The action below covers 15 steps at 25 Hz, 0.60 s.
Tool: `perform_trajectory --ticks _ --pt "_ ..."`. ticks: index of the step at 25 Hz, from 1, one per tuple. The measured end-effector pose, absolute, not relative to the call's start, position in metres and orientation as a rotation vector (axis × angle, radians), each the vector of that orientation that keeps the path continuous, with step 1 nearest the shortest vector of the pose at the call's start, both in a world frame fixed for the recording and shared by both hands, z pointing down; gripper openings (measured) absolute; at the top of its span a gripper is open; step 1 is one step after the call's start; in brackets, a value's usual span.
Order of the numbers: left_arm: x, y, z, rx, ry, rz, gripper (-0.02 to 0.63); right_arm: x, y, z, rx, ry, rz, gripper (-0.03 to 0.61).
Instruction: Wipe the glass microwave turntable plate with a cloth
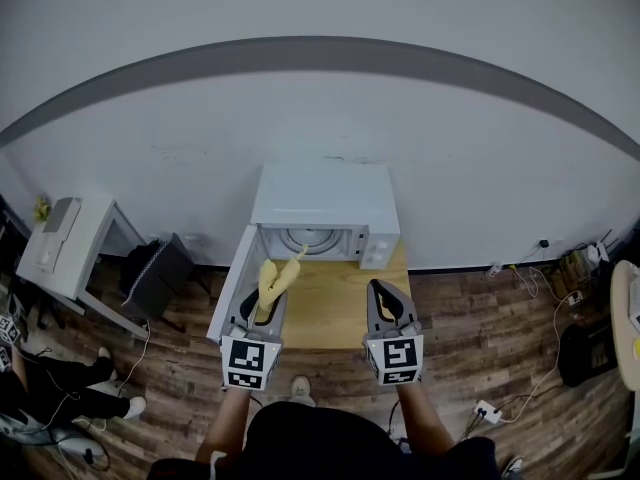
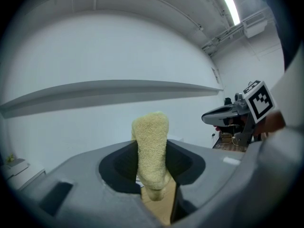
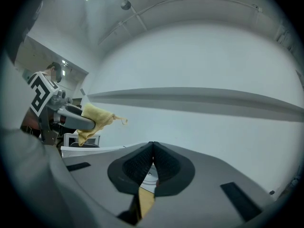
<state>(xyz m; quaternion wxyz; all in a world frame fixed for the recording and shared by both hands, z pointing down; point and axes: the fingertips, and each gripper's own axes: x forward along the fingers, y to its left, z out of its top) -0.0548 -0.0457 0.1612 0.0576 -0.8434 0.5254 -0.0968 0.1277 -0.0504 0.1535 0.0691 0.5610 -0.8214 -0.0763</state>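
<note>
A white microwave [image 1: 322, 208] stands at the back of a small wooden table [image 1: 330, 303], its door [image 1: 232, 283] swung open to the left. The glass turntable plate [image 1: 310, 240] shows inside the cavity. My left gripper [image 1: 268, 293] is shut on a yellow cloth [image 1: 277, 276] that sticks up from its jaws, in front of the open door. In the left gripper view the cloth [image 2: 151, 148] is pinched upright between the pads. My right gripper [image 1: 383, 296] hovers over the table's right side, shut with nothing in it; its jaws [image 3: 152, 151] meet edge to edge.
A grey-white desk [image 1: 70, 243] and a black case [image 1: 155, 273] stand at the left. Cables and a power strip [image 1: 487, 411] lie on the wooden floor at the right. A white wall runs behind the microwave.
</note>
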Motion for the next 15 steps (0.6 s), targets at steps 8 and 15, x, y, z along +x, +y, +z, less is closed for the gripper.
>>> perform_trajectory --ticks 8,15 --pt "-0.0543 -0.0459 0.1613 -2.546 1.595 -0.299 0.138 0.1238 -0.0492 0.1504 1.682 -2.476 -0.241 0.011" --pt "-0.0539 -0.0474 0.1625 -2.549 1.598 -0.305 0.140 0.1208 -0.0519 0.1477 1.676 -2.483 -0.240 0.011"
